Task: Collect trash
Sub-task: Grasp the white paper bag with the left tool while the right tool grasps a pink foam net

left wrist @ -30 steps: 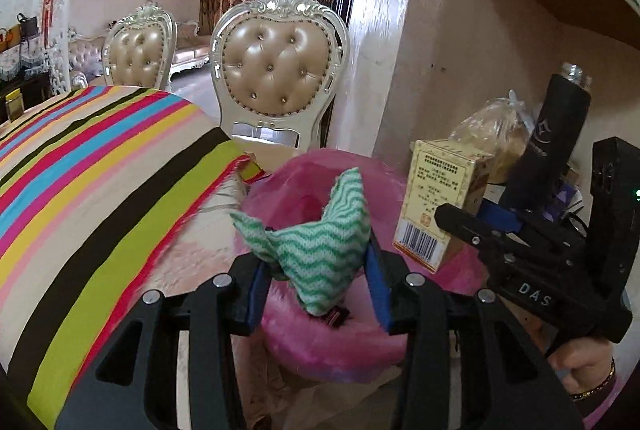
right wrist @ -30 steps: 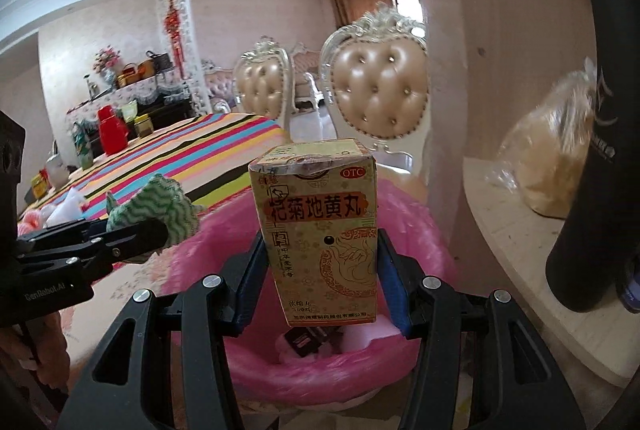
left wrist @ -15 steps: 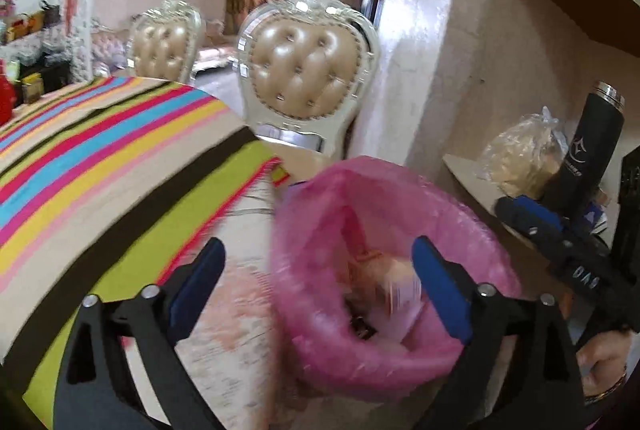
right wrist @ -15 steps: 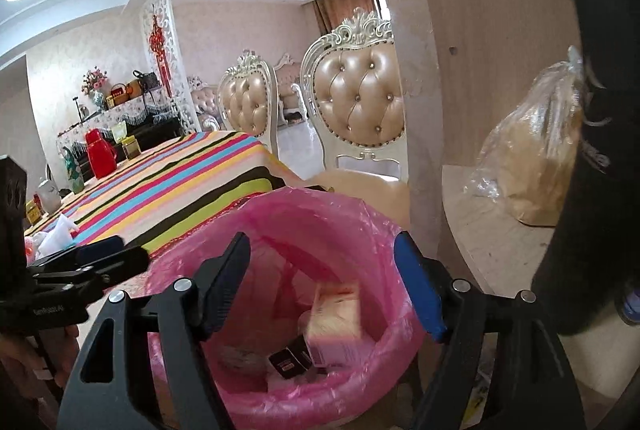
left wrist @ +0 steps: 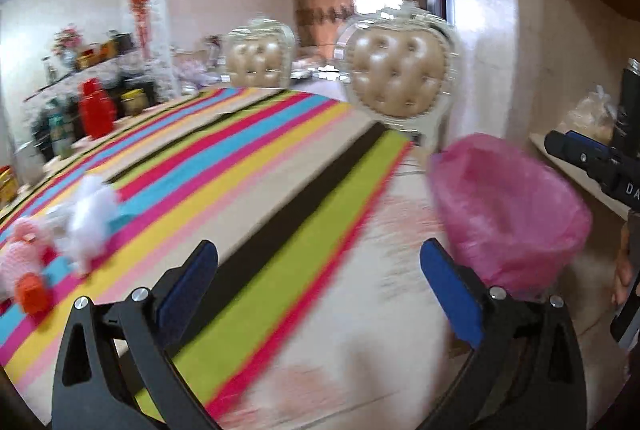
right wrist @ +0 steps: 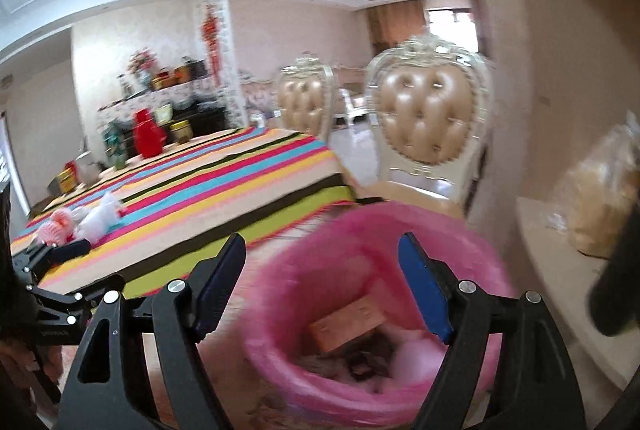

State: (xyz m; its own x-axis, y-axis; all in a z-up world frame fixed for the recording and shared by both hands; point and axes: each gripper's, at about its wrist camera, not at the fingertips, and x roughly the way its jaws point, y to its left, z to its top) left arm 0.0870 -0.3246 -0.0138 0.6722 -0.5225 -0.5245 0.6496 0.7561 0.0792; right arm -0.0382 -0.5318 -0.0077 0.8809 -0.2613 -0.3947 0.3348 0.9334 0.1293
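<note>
A bin lined with a pink bag (right wrist: 384, 314) stands at the table's end; a yellow box (right wrist: 348, 322) and other trash lie inside. It also shows in the left wrist view (left wrist: 508, 214). My right gripper (right wrist: 322, 284) is open and empty just above the bin's near rim. My left gripper (left wrist: 318, 290) is open and empty over the striped tablecloth (left wrist: 240, 182), left of the bin. A white crumpled wad (left wrist: 90, 218), a pink knitted item (left wrist: 22, 254) and a small orange piece (left wrist: 34, 296) lie on the cloth at the far left. The frames are blurred.
Two padded chairs (left wrist: 400, 82) stand behind the table. A shelf at the right holds a bagged loaf (right wrist: 604, 190) and a black bottle (left wrist: 630, 102). A red jug (left wrist: 96, 110) stands on the far sideboard. The right gripper's body (left wrist: 596, 162) reaches in beside the bin.
Both grippers opened and dropped the green cloth and the yellow box into the bin. Since then both have swung left, the left one out over the tablecloth.
</note>
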